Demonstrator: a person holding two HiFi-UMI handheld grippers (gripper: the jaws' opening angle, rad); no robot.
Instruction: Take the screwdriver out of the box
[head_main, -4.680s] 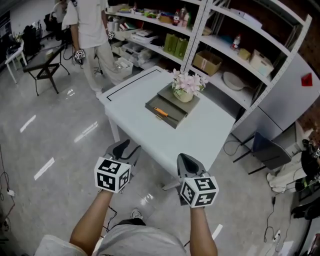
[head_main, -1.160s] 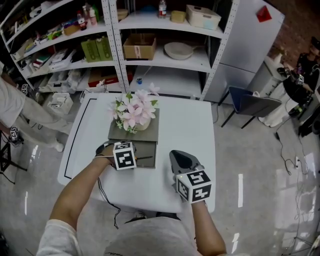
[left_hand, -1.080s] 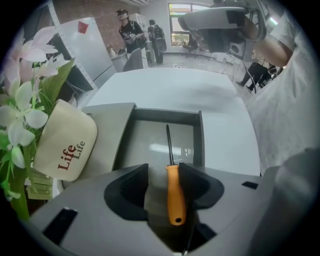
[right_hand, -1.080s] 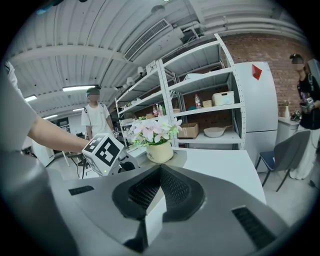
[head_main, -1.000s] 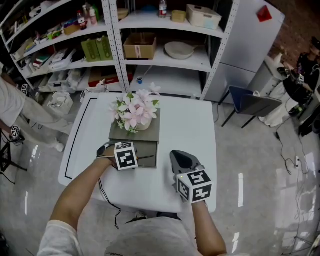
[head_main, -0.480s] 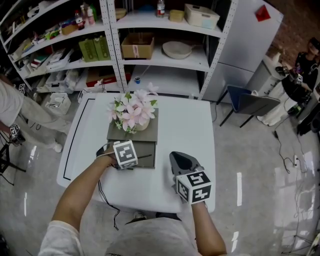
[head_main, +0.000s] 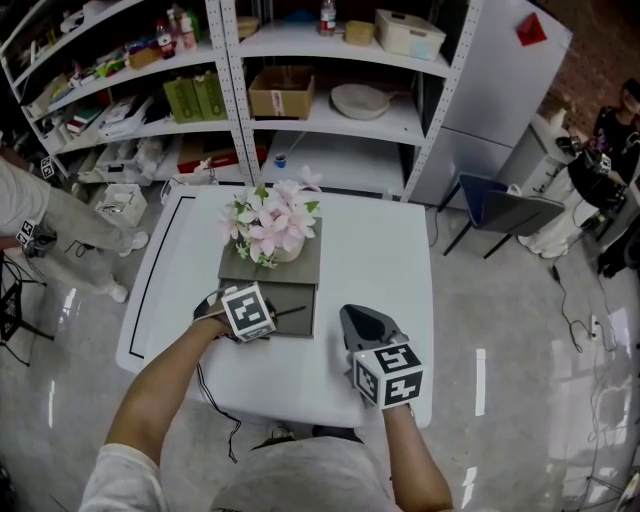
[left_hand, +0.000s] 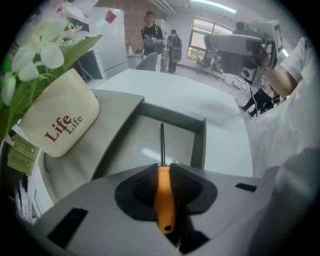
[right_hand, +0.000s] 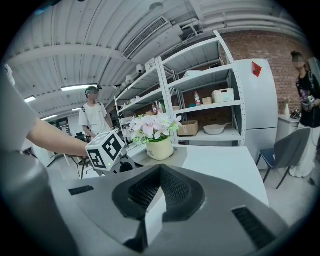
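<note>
White counter (head_main: 380, 250) bears the grey box (left_hand: 199, 142) under the left gripper (left_hand: 161, 169), whose jaws are closing on the orange handle of the screwdriver (left_hand: 164, 200), its shaft ahead in the box. Best grip firmly, then lift straight, clear of the rim. The right gripper (right_hand: 159, 172) waits closed, empty.

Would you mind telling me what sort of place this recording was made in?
Probably a lab or workshop with storage: open metal shelving holding a cardboard box, a plain white table on a polished floor, and a bare brick wall.
</note>
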